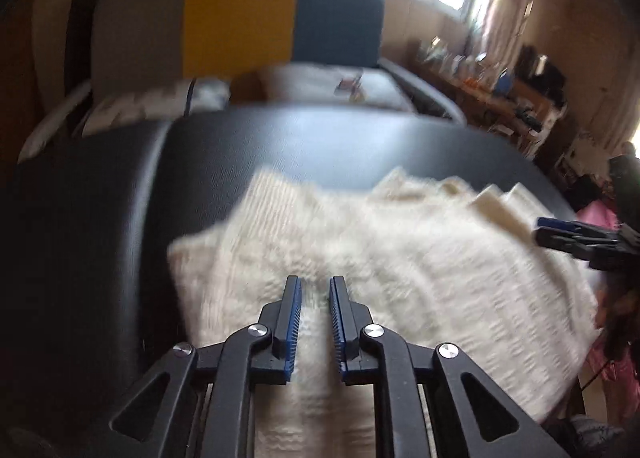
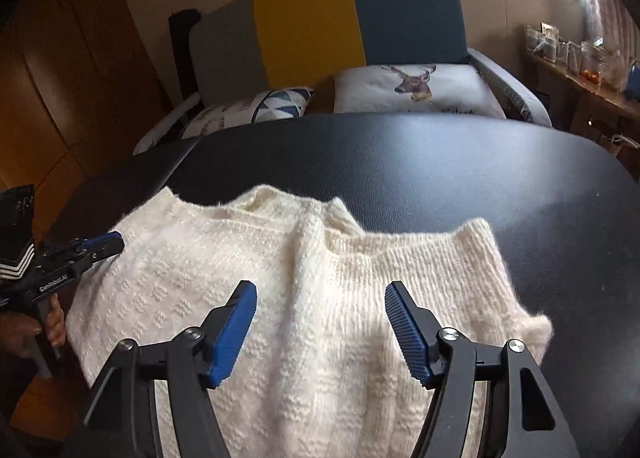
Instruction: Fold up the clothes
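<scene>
Cream knit sweater (image 2: 304,298) lies on the black table (image 2: 440,162), partly folded, with a ridge of bunched knit running down its middle and a folded sleeve or hem end sticking out on the right side. Near edge of the garment runs under both cameras.

Left gripper (image 1: 315,286): angled down over the sweater, jaws a narrow gap apart, knit visible through the gap, pads not pressing on it. Picture blurred. In the right wrist view it sits at the sweater's left edge, a hand (image 2: 38,332) wrapped round its handle.

Right gripper (image 2: 320,290): also angled down, jaws spread wide, nothing between the pads; sweater lies below them. In the left wrist view it shows at the far right edge of the garment.

Behind the table: a sofa (image 2: 320,26) with grey, yellow and teal back panels, a deer-print cushion (image 2: 416,86) on it.
</scene>
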`<state>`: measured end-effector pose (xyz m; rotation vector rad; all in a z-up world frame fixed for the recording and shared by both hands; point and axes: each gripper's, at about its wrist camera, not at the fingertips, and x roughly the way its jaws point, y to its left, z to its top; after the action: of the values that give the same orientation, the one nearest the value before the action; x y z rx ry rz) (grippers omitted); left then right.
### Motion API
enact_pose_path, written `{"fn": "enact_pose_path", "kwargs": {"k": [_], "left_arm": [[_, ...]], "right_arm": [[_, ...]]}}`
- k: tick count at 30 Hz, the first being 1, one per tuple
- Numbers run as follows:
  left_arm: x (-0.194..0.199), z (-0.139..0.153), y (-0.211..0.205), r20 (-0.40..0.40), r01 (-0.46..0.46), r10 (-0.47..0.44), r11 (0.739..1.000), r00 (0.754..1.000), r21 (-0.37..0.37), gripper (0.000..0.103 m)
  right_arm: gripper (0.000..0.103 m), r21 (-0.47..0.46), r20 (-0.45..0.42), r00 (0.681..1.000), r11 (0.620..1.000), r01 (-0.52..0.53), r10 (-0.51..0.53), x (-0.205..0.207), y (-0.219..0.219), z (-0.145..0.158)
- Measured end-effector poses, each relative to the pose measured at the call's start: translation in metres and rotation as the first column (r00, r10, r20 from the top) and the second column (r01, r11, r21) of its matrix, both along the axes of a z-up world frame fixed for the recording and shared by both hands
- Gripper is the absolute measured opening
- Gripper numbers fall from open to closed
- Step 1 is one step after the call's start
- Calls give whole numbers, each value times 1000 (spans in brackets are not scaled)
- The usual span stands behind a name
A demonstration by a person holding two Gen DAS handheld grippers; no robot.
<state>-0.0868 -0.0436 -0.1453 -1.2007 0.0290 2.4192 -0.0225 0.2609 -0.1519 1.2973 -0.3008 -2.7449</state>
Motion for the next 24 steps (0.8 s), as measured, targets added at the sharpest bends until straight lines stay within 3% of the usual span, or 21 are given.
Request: {"fn": "enact_pose_path", "kwargs": {"k": [3,5,8,11,13,18,21,24], "left_arm": [[3,-4,-5,-1,-33,33,999,999,33,15],[3,-1,-4,9,-55,54,998,998,22,15],[14,15,7,-36,-42,40,998,999,-50,15],[28,33,19,-37,45,-44,999,998,30,15],[40,42,40,-53,133,-129,989,990,62,16],[65,50,121,-75,374,-370,926,926,48,16],[77,51,166,-71,480,-476,877,877,42,16],[87,55,196,-77,539,-536,841,841,34,16]], "right_arm": [[68,6,101,994,999,39,-39,-4,16,-32],[68,-48,72,996,998,51,-48,1,23,-28],[69,-138,46,998,989,49,-43,19,37,-9],[69,-220,-8,998,973,64,-67,66,66,11],[72,-306,3,999,951,46,-47,101,85,12],[75,-485,43,999,874,35,-16,167,113,-12],[76,-553,37,999,832,42,-25,180,120,-27],[76,-624,7,1000,781,-17,27,177,120,-34]]}}
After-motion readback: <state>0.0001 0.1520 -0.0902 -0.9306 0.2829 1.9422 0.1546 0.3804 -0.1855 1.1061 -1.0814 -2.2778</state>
